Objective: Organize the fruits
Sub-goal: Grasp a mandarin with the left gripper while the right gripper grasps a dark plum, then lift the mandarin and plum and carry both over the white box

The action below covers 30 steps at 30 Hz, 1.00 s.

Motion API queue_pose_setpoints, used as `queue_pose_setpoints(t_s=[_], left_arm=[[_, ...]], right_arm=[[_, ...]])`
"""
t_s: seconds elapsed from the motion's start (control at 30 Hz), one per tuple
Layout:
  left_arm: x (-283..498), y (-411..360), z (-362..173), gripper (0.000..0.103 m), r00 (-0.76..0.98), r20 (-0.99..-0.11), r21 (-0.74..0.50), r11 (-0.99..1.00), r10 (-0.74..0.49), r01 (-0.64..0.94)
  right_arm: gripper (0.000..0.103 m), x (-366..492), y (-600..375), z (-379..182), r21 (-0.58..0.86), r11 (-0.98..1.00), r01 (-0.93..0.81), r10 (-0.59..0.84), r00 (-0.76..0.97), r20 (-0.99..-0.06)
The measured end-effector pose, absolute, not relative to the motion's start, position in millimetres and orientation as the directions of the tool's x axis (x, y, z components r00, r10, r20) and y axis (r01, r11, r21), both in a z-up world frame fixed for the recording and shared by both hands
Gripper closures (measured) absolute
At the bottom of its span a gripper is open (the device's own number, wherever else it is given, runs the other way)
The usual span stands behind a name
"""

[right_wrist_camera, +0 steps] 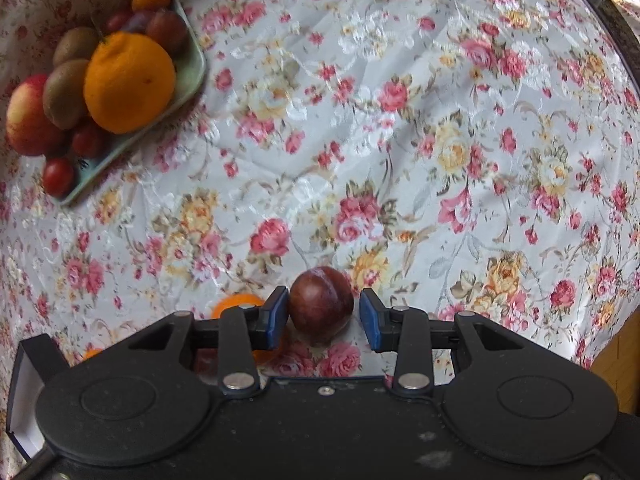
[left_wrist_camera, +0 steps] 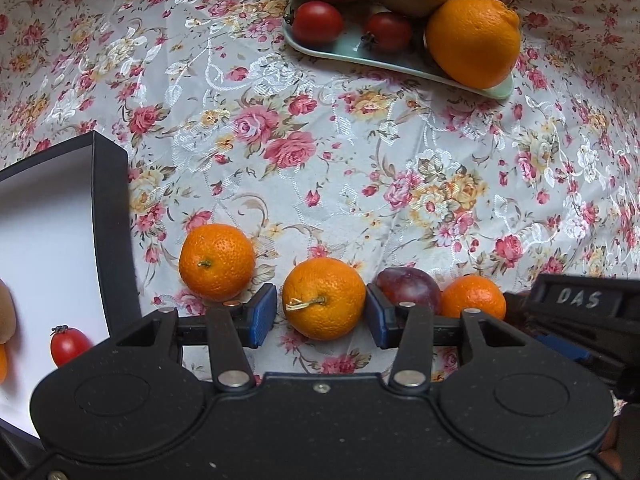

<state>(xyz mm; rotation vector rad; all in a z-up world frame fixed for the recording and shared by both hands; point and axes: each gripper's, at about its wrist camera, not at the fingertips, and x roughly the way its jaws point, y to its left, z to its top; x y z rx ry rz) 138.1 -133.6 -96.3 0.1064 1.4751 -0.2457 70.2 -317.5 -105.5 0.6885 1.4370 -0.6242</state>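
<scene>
Three mandarins and a plum lie in a row on the floral cloth. In the left wrist view my left gripper (left_wrist_camera: 322, 316) is open, its blue pads close on either side of the middle mandarin (left_wrist_camera: 324, 298), which rests on the cloth. Another mandarin (left_wrist_camera: 216, 266) lies to its left, the plum (left_wrist_camera: 408, 290) and a third mandarin (left_wrist_camera: 474, 296) to its right. My right gripper (right_wrist_camera: 324, 316) is open around the plum (right_wrist_camera: 322, 306); the left pad touches it and a gap shows at the right pad.
A black box with a white inside (left_wrist_camera: 52, 220) stands at the left, holding a cherry tomato (left_wrist_camera: 68, 344) and a kiwi at the frame edge. A pale green plate (left_wrist_camera: 500, 90) farther back carries a large orange (left_wrist_camera: 474, 42), kiwis, tomatoes and an apple (right_wrist_camera: 28, 116).
</scene>
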Motion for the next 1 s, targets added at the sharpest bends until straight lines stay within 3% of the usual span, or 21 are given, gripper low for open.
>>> queue_pose_setpoints(t_s=[0.13, 0.17, 0.37, 0.6, 0.73, 0.9, 1.0], left_arm=[[138, -133, -96, 0.05, 0.075, -0.992, -0.082, 0.971, -0.102, 0.226], [138, -132, -96, 0.05, 0.076, -0.992, -0.084, 0.971, -0.104, 0.226], [136, -133, -94, 0.054, 0.094, -0.989, -0.09, 0.968, -0.114, 0.236], [133, -135, -80, 0.054, 0.146, -0.984, -0.065, 0.966, -0.103, 0.249], [134, -134, -67, 0.054, 0.188, -0.976, -0.059, 0.965, -0.11, 0.257], [135, -129, -55, 0.054, 0.221, -0.968, -0.06, 0.964, -0.12, 0.261], [135, -130, -55, 0.054, 0.222, -0.969, -0.052, 0.965, -0.111, 0.256]], right_arm=[[0.063, 70, -313, -110, 0.029, 0.683, 0.729, 0.025, 0.016, -1.0], [0.07, 70, -312, -109, 0.029, 0.691, 0.722, 0.015, 0.026, -1.0], [0.07, 69, -305, -102, 0.009, 0.695, 0.719, -0.044, 0.055, -0.998], [0.072, 63, -328, -88, 0.052, 0.66, 0.75, -0.019, 0.087, -0.996], [0.084, 62, -339, -73, 0.083, 0.641, 0.763, -0.03, 0.133, -0.991], [0.083, 61, -352, -71, 0.118, 0.592, 0.798, 0.008, 0.14, -0.99], [0.077, 60, -355, -77, 0.109, 0.568, 0.816, 0.011, 0.125, -0.992]])
